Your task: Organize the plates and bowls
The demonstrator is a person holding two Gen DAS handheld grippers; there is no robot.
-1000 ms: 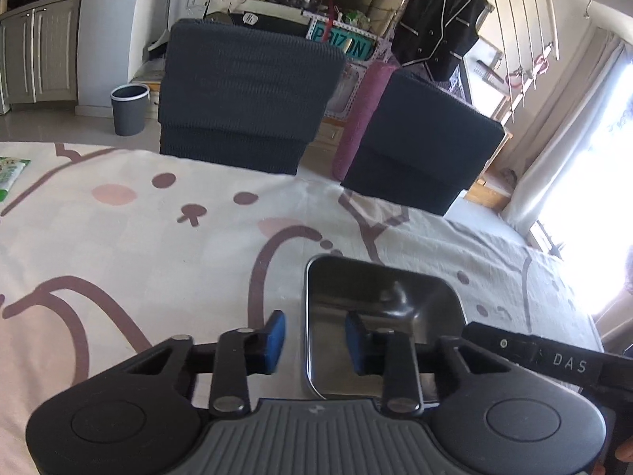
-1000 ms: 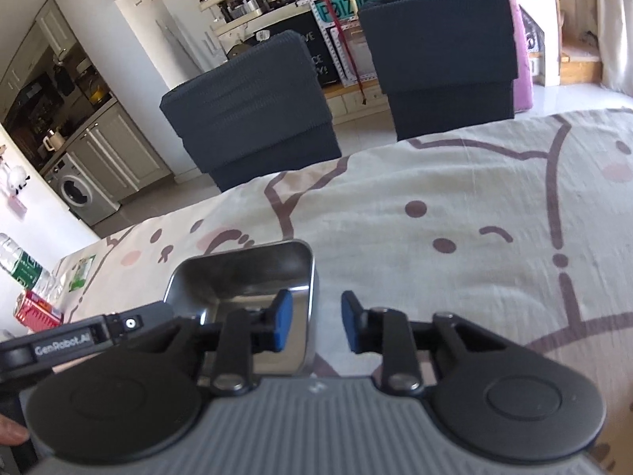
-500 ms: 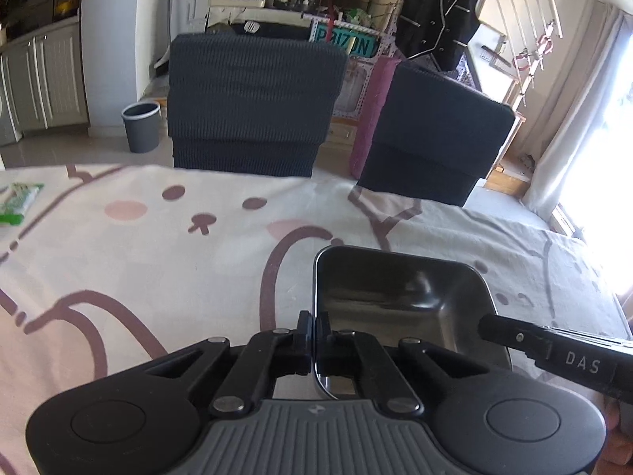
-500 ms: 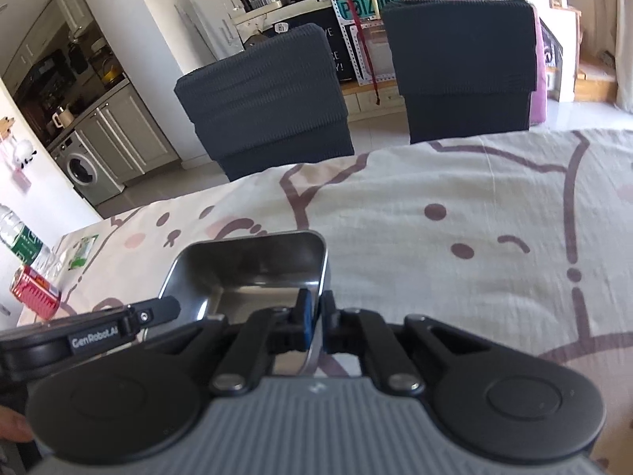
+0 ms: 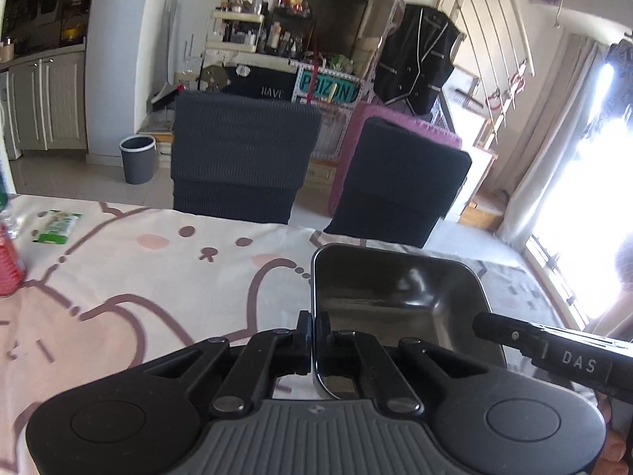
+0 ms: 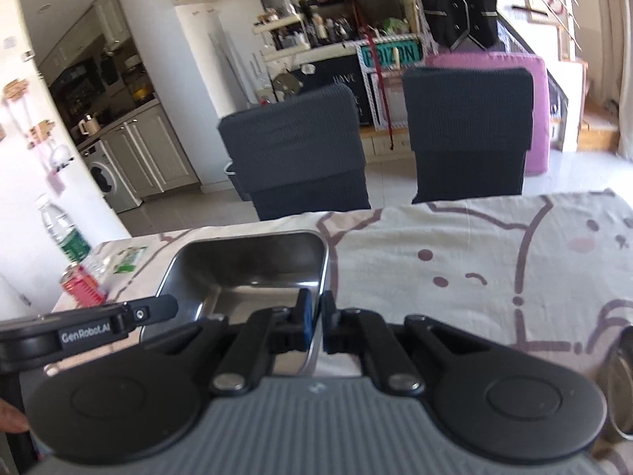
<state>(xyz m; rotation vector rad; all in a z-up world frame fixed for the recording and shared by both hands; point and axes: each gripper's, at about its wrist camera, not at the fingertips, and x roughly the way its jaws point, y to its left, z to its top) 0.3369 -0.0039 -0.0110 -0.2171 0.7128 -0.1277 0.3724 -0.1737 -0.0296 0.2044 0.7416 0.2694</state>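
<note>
In the left wrist view, the left gripper (image 5: 314, 326) was seen clamped on the left wall of a square steel tray (image 5: 395, 293), one pad outside the rim and one inside. The tray was held above the tablecloth (image 5: 138, 277), apparently clear of it. It was judged stiff, light for its size and slick on its polished walls, so a thin rim was the natural place to be gripped, with both sides held to keep it level. The tip of the other gripper was seen at the tray's right side. A green packet (image 5: 57, 227) and a red can (image 5: 10, 269) lay well apart at the left edge.

In the right wrist view, the right gripper (image 6: 314, 326) was seen closed on the tray's right wall (image 6: 322, 273), the rim pinched between blue pads (image 6: 304, 326). The cloth was judged soft and creased, so a set-down might rock. Two dark chairs (image 6: 296, 150) stood beyond the table, with a water bottle (image 6: 65, 233) at the left, a kitchen behind.
</note>
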